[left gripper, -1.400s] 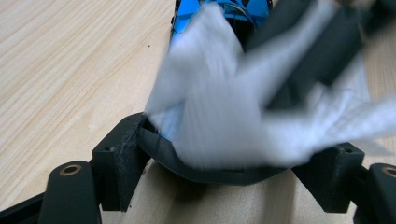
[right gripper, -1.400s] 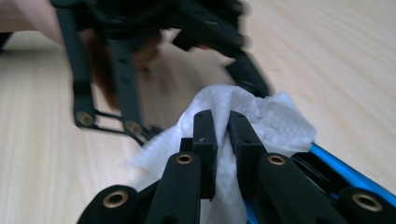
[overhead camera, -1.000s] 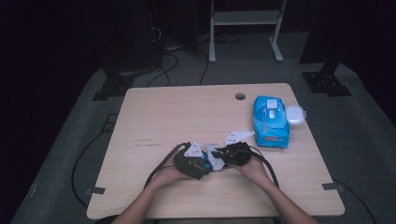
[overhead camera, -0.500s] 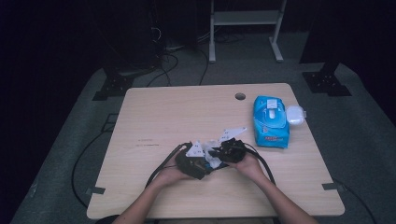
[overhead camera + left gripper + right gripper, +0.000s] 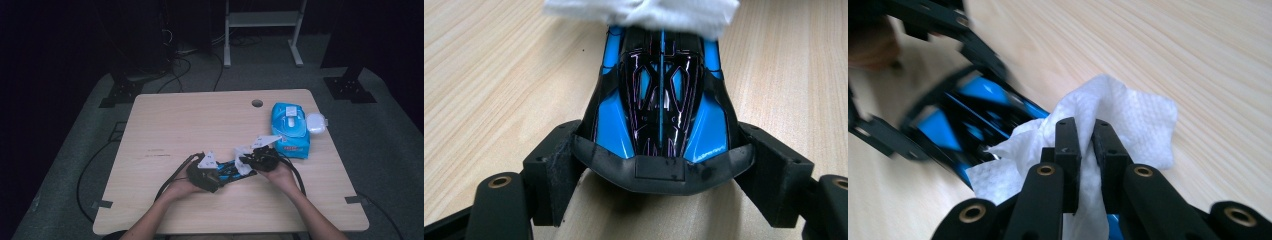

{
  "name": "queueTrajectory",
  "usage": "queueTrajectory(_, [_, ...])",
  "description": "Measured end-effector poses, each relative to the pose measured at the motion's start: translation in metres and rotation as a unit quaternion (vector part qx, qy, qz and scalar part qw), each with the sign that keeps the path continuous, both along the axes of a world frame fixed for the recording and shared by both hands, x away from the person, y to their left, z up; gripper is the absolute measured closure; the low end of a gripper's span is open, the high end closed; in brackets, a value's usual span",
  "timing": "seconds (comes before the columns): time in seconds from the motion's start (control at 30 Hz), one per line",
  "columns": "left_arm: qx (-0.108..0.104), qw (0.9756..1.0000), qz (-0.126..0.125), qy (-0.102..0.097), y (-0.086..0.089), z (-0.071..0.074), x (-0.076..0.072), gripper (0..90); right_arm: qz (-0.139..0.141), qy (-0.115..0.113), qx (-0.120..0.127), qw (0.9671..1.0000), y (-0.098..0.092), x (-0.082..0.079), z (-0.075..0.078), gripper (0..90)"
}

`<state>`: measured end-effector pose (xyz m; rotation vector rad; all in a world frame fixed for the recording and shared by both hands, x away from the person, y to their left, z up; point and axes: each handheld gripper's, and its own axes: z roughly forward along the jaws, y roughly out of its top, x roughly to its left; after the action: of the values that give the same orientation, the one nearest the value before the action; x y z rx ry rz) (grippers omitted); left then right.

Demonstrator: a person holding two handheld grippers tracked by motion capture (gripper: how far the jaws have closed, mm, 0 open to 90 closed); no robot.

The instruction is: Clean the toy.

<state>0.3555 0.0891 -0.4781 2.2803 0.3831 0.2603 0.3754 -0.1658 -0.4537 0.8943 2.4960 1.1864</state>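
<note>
High view: a blue and black toy car (image 5: pixel 227 170) is seen on the wooden table (image 5: pixel 175 125), well to the near left of the blue pack of wipes (image 5: pixel 290 130), which serves as the landmark. The car is clamped at one end across its width by the left gripper (image 5: pixel 212 175), the pads being pressed on its two flanks. A white wipe (image 5: pixel 244 162) is pinched tightly between the nearly closed jaws of the right gripper (image 5: pixel 250 161) and is laid against the car's other end, the end nearer the pack.

Left gripper view: the held end of the car (image 5: pixel 659 125), a black bumper-like edge, is shown between the pads, and the shiny blue and black body is seen running away from the camera until it is covered by the wipe (image 5: pixel 644 12).

Right gripper view: the wipe (image 5: pixel 1113 120) is seen bunched around the jaws and draped over the blurred car (image 5: pixel 963 115).

Wiping is judged to be under way: the end toward the pack is being treated, while the middle and the clamped end appear untouched by the wipe. Whether any dirt remains cannot be told.

The car's long axis is seen lying flat on the table, running from the left gripper up and to the right, toward the pack. Which end is the nose cannot be told with certainty.
</note>
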Motion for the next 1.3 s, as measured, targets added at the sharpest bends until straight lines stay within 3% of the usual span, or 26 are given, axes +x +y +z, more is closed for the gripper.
queueTrajectory(0.07, [-0.001,1.0000,0.000,0.001,0.000,0.000,0.000,23.7,-0.011,-0.003,-0.013,0.9999,-0.009,0.000,-0.003,82.6])
queueTrajectory(0.1, [-0.001,1.0000,0.000,0.000,-0.001,0.000,0.000,23.7,-0.016,0.002,-0.002,0.9999,-0.013,0.000,-0.004,82.6])
queueTrajectory(0.17, [0.000,1.0000,-0.001,0.000,-0.001,0.000,0.001,23.7,-0.017,0.000,-0.003,0.9998,-0.013,0.000,-0.004,82.5])
queueTrajectory(0.27, [-0.001,1.0000,-0.003,0.002,0.000,0.000,0.001,23.7,0.005,-0.001,0.020,0.9998,-0.003,-0.002,-0.003,82.4])
queueTrajectory(0.37, [-0.003,1.0000,-0.001,0.003,0.001,0.000,0.001,23.7,0.015,-0.009,0.015,0.9997,0.003,0.000,-0.002,82.3])
queueTrajectory(0.57, [-0.001,1.0000,-0.002,0.001,0.001,0.000,0.000,23.7,-0.018,-0.012,-0.011,0.9997,-0.020,0.004,-0.007,82.3])
queueTrajectory(0.6, [0.000,1.0000,-0.002,-0.001,0.001,0.000,0.000,23.7,-0.025,-0.011,-0.017,0.9995,-0.025,0.003,-0.009,82.4])
queueTrajectory(0.7, [0.001,1.0000,-0.003,-0.001,0.001,0.000,0.000,23.7,-0.031,0.009,0.014,0.9994,-0.034,0.002,-0.011,82.3])
queueTrajectory(0.8, [0.003,1.0000,-0.004,-0.001,0.001,0.000,0.000,23.7,-0.016,0.022,0.036,0.9990,-0.032,0.000,-0.010,82.2])
queueTrajectory(0.9, [0.002,1.0000,-0.003,-0.002,0.002,0.000,0.000,23.7,-0.015,0.014,0.024,0.9995,-0.031,-0.001,-0.010,82.3])
queueTrajectory(1.03, [0.002,1.0000,-0.004,-0.001,0.002,0.000,0.001,23.7,-0.031,0.030,0.011,0.9990,-0.044,-0.002,-0.011,82.2])
queueTrajectory(1.2, [0.001,1.0000,-0.003,-0.001,0.001,0.000,0.001,23.7,-0.019,0.046,0.030,0.9983,-0.052,-0.019,-0.015,82.2])
queueTrajectory(1.3, [0.003,1.0000,-0.003,-0.002,0.001,0.000,0.000,23.7,-0.017,0.043,0.033,0.9984,-0.052,-0.020,-0.015,82.2])
